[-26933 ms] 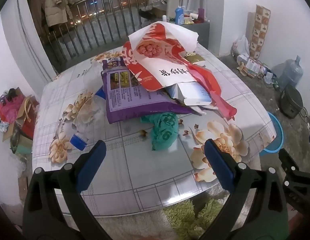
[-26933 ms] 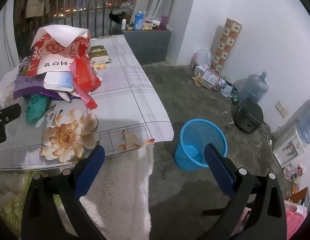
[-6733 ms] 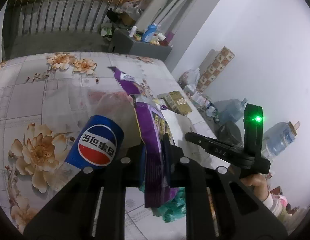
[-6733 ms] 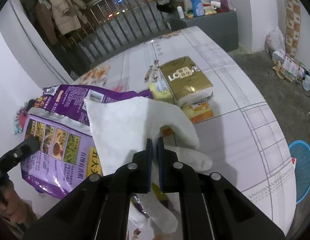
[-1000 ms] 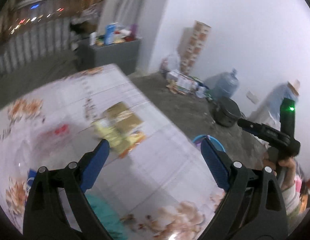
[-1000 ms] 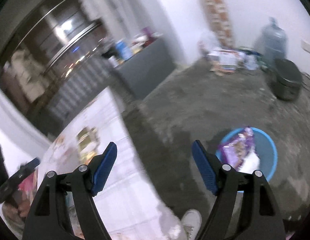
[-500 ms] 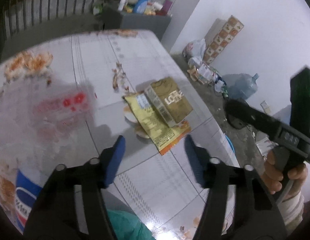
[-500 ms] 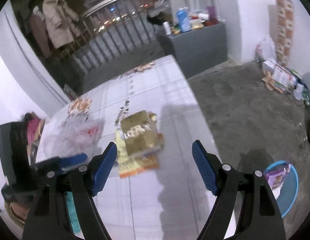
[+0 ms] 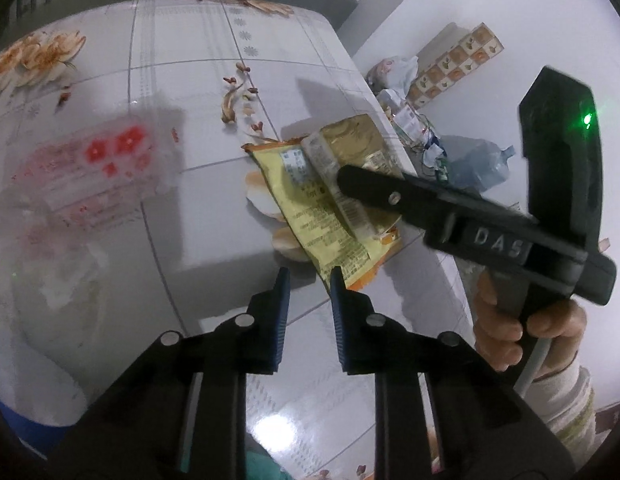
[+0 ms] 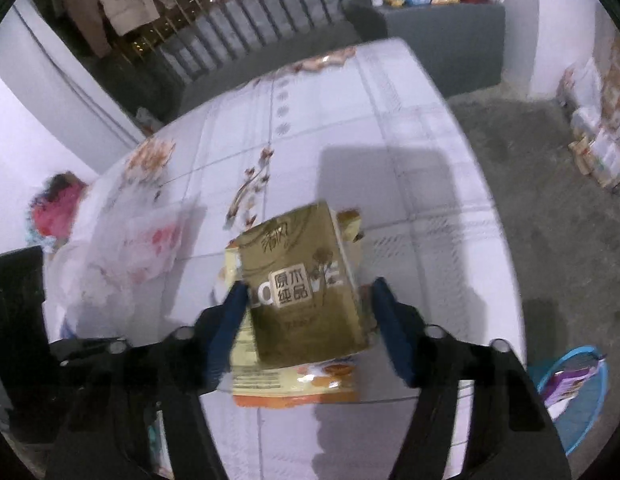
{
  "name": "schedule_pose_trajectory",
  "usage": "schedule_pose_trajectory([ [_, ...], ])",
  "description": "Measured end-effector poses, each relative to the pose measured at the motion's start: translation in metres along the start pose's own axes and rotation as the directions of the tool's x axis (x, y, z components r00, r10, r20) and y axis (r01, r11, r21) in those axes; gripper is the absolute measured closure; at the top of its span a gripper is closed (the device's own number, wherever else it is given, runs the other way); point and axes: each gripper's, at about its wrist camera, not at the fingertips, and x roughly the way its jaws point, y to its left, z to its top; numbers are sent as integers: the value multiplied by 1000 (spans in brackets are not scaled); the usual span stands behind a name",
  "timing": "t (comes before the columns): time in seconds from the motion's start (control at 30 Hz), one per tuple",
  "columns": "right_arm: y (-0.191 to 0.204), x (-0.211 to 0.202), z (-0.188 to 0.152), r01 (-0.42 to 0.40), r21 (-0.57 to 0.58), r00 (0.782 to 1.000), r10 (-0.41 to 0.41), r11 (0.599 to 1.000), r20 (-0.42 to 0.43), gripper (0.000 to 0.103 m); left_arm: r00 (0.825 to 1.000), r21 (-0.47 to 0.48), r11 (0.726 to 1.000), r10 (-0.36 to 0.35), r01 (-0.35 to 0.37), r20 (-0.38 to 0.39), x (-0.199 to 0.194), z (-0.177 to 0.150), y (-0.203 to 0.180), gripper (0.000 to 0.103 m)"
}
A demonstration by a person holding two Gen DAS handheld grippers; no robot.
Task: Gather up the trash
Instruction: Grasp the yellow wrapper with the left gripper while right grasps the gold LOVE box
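Your left gripper (image 9: 306,276) has just been closing; its blue-padded jaws stand narrow with a small gap, nothing between them, and the orange-edged corner of the flat yellow printed snack wrapper (image 9: 310,208) lies right at the right-hand fingertip; contact there can't be told. Your right gripper (image 10: 308,300) has just been closing too, jaws straddling the gold rectangular tissue pack with Chinese print (image 10: 306,280); the left pad looks to be at the pack's edge, the right pad stands just off it, so not clamped yet. That pack lies on top of the yellow wrapper, mid-table towards the right edge. Both sit on the white floral-print tablecloth table (image 10: 409,168). Left of them lies a crumpled clear plastic bag with red flower print (image 9: 94,176). On the grey floor at lower right, the blue round plastic mesh basket (image 10: 581,412) holds a purple printed bag (image 10: 569,388). In the left wrist view, your right hand (image 9: 525,328) grips the black handle.
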Motion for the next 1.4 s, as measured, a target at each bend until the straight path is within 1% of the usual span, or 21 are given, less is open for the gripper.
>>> schedule_pose_trajectory([
  [0.07,-2,-2,-3,-14,2,1000,14,1000,13,46,1000,-15,1000,-20,20,-4,3,3,1,85],
  [0.17,-6,-4,-8,-67,17,998,66,998,4,49,999,-33,998,-49,48,-20,7,5,2,88],
  [0.27,-6,-8,-16,-70,14,998,70,997,5,50,998,-33,998,-59,58,-29,8,3,0,89],
  [0.37,-9,-14,-27,-94,33,996,94,995,3,51,995,-35,996,-79,77,-55,8,-3,-3,90],
  [0.47,-12,-22,-39,-124,65,992,124,990,1,51,992,-13,995,-96,96,-79,7,-8,-11,91],
  [0.53,-15,-27,-50,-140,92,990,140,986,4,51,989,19,994,-109,111,-102,6,-15,-23,91],
  [0.63,-21,-38,-70,-166,136,986,166,977,13,51,984,81,989,-116,127,-137,3,-31,-46,91],
  [0.73,-29,-50,-94,-199,194,980,197,961,28,51,978,142,978,-131,155,-163,-2,-51,-68,91],
  [0.83,-34,-63,-122,-225,233,974,221,946,42,51,973,178,968,-145,177,-182,-6,-73,-82,91],
  [0.93,-31,-78,-151,-214,244,977,208,946,51,51,966,183,960,-179,212,-185,-14,-98,-87,91],
  [1.03,-27,-93,-178,-181,239,983,169,954,68,51,969,178,958,-200,224,-146,-28,-118,-82,91],
  [1.07,-26,-98,-186,-175,243,984,161,954,76,51,969,180,957,-204,227,-136,-32,-123,-81,91],
  [1.13,-27,-104,-199,-173,259,984,154,950,95,51,976,183,963,-180,200,-120,-36,-133,-78,91],
  [1.2,-34,-108,-209,-197,290,978,167,936,126,51,977,173,967,-167,189,-132,-33,-138,-77,91],
  [1.3,-43,-108,-220,-256,349,962,205,902,179,51,976,146,974,-149,173,-158,-22,-140,-71,91],
  [1.37,-45,-108,-222,-272,369,957,211,889,198,51,977,135,978,-134,157,-166,-19,-145,-69,91],
  [1.4,-46,-107,-222,-270,370,957,208,889,200,51,978,134,979,-127,151,-168,-20,-148,-67,91],
])
